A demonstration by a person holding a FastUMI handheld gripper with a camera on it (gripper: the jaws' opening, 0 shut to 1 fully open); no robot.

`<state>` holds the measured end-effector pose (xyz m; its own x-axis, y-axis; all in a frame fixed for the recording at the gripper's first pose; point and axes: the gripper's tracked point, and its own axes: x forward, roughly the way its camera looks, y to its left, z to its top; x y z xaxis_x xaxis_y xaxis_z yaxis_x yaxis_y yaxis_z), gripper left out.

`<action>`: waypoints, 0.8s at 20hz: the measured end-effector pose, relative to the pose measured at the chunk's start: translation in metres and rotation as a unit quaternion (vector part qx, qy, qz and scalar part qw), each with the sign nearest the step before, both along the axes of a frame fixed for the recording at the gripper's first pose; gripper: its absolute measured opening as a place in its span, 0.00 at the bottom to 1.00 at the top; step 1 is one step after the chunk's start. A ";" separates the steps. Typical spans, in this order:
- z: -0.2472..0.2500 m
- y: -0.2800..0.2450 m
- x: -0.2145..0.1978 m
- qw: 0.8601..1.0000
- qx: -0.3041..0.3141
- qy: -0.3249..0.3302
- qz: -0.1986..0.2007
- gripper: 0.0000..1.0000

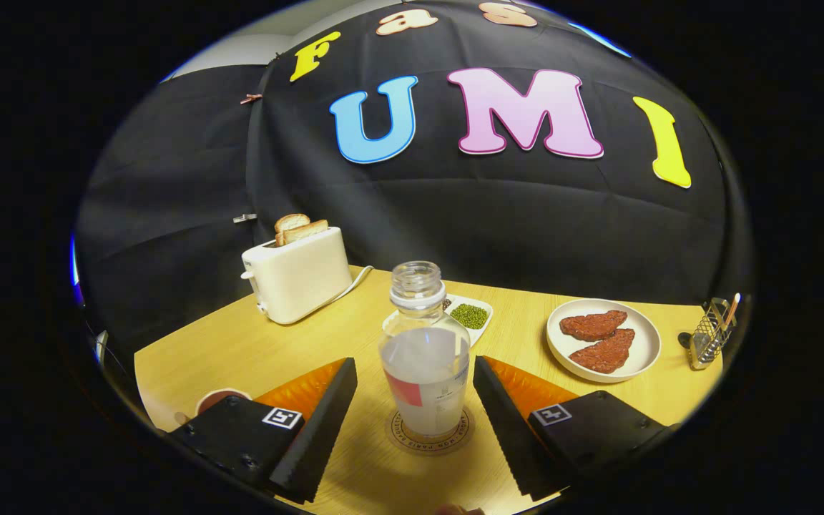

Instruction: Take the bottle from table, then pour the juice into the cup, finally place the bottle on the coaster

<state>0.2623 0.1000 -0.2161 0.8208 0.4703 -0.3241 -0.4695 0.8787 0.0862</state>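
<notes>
A clear plastic bottle without a cap, holding whitish liquid, stands upright on a round coaster on the wooden table. My gripper is open; its two fingers stand on either side of the bottle with a gap on each side, touching nothing. A cup peeks out just behind the left finger, mostly hidden by it.
A white toaster with bread slices stands at the back left. A small white dish of green bits sits behind the bottle. A plate with two reddish patties lies to the right, and a wire holder beyond it.
</notes>
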 end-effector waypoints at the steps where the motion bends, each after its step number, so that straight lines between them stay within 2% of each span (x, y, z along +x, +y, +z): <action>1: 0.007 -0.005 -0.006 1.000 -0.005 -0.006 -0.005 1.00; 6: 0.037 -0.027 -0.051 0.999 0.005 0.001 -0.043 1.00; 16: 0.110 -0.081 -0.165 0.991 -0.048 -0.047 -0.120 1.00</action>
<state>0.0971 0.0194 -0.1060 0.9338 0.2289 -0.2749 -0.2484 0.9679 -0.0376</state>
